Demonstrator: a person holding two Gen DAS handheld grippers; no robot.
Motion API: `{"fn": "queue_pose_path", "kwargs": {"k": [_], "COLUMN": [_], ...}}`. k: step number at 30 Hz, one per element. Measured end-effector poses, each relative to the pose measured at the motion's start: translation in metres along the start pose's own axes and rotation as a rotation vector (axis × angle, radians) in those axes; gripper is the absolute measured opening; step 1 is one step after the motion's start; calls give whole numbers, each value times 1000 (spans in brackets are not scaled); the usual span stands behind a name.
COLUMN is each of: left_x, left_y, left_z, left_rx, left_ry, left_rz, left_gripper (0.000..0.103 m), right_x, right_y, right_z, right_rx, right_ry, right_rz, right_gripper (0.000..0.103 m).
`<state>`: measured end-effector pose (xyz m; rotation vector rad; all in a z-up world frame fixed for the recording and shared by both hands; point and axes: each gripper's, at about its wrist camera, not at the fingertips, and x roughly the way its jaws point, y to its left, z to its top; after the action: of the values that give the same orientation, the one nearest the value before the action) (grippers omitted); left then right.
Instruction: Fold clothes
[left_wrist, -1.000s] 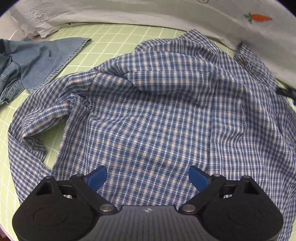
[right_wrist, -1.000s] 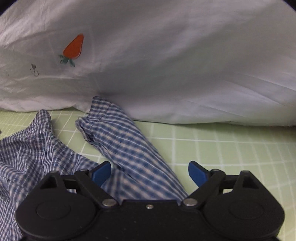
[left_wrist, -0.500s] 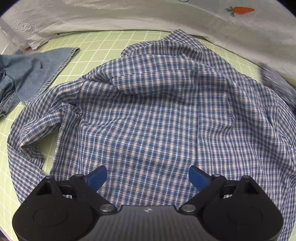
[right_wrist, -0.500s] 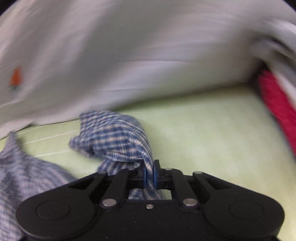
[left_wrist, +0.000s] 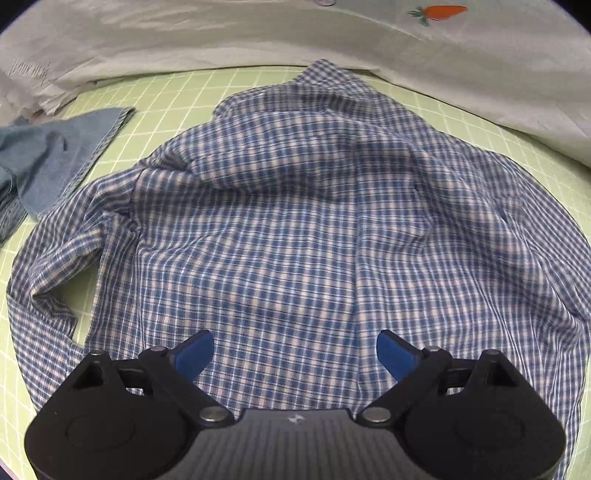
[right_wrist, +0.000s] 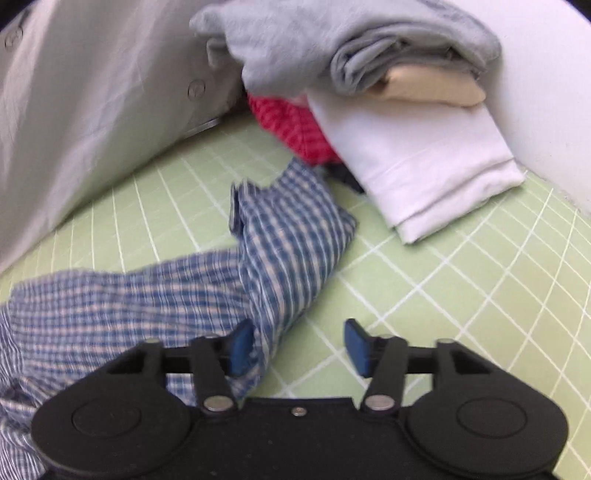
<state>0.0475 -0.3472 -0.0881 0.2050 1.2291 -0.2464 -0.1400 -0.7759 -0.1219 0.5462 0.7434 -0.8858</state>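
Denim garment (left_wrist: 48, 155) lies crumpled left of the checked shirt (left_wrist: 303, 236), which is spread back-up on the green gridded table (left_wrist: 177, 96), well apart from the folded stack. Left claw (left_wrist: 294, 350) hangs over the shirt's lower edge, blue pads apart, nothing between them. Right of the body, the sleeve (right_wrist: 291, 236) stretches out flat toward the folded stack (right_wrist: 424, 162) of grey, beige, white and red pieces; right claw (right_wrist: 299, 345) has just been opening, pads apart, sleeve cloth brushing only the left pad. Folding, I judge, has barely begun: the shirt is laid out, no fold made. No containers show.
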Motion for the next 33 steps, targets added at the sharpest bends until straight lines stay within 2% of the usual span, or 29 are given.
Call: {"fn": "queue_pose_path", "kwargs": {"k": [1,3,5,8,10,12,13,15,18,22,24,30,32,33], "left_x": [-1,-3,-5,-6,-8,-10,-10,-11,-11,-11,-11,-12,-13,-13], "left_y": [-1,-2,-3,-2,-2,-2,-2,-1,-1,-2,-4,-11,-11,-10], "left_z": [-1,-3,-4,-5,-5,-6,-7,-8,-9,-9,-9,-10,-11,-11], "left_rx": [9,16,14,6,2,0,0,-2,-6,3,14,43,43,39], "left_ry": [-1,-2,0,0,-4,-7,-5,-1,6,6,6,8,7,6], "left_rz": [2,8,15,22,23,25,26,29,31,29,26,8,6,5], "left_gripper": [94,95,94,94,94,94,94,94,94,94,94,94,94,94], "right_x": [-1,3,15,35,47,50,48,41,27,12,7,5,8,9], "right_y": [0,5,15,33,41,36,30,12,-13,-44,-57,-65,-70,-72], "right_z": [2,10,19,31,35,38,39,37,30,15,8,6,8,8], "right_rx": [19,26,-6,-108,-156,-136,-99,-17,71,163,200,236,275,291], "right_ry": [-13,-35,-44,-30,-14,-18,-25,-42,-64,-58,-51,-83,-84,-85], "right_rz": [13,30,29,-24,-103,-116,-97,-75,-96,-139,-151,-85,-69,-61], "right_gripper": [65,78,81,82,82,76,65,27,20,21,30,53,55,52]}}
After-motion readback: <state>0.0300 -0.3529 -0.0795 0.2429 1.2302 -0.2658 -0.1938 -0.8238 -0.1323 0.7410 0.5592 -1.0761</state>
